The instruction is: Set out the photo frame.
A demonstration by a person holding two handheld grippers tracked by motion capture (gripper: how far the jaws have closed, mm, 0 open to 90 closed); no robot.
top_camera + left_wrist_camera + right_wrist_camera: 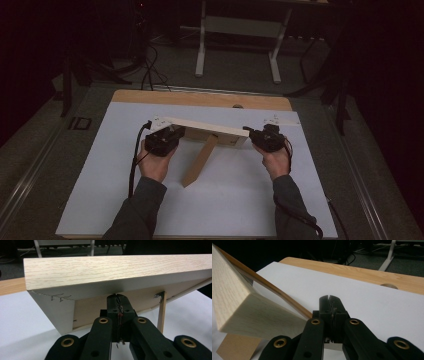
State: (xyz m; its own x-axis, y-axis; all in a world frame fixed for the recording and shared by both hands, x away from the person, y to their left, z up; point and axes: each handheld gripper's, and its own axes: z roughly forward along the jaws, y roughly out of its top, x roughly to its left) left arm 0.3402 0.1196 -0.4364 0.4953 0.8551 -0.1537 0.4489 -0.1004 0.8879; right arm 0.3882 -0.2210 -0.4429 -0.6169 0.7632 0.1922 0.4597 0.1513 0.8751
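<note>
A long box-like piece of pale wood with an oak-grain top and white side panels (207,126) stands in the middle of the table, tilted, with its open underside turned toward the person. It spans the space between the two hands. A narrow brown wooden strip (200,161) comes out from under it and runs toward the person over the white sheet (240,200) that covers the light wooden tabletop (200,98).

The left gripper (167,136) is at the left end of the piece. In the left gripper view its two black jaws are pressed together, with no gap and nothing between them, and their tip (117,297) sits just under the lower front edge of the grained top panel (112,270). I cannot tell if the tip really touches the edge. The white end panel (56,312) is to the left of the jaws there.

The right gripper (255,134) is at the right end of the piece. Its jaws (329,301) are also pressed together on nothing. In the right gripper view the end of the wooden piece (242,312) lies just beside the jaws, on their left, and the jaw tip points over the bare white sheet (374,305).

Each hand (155,165) holds its gripper from behind.
</note>
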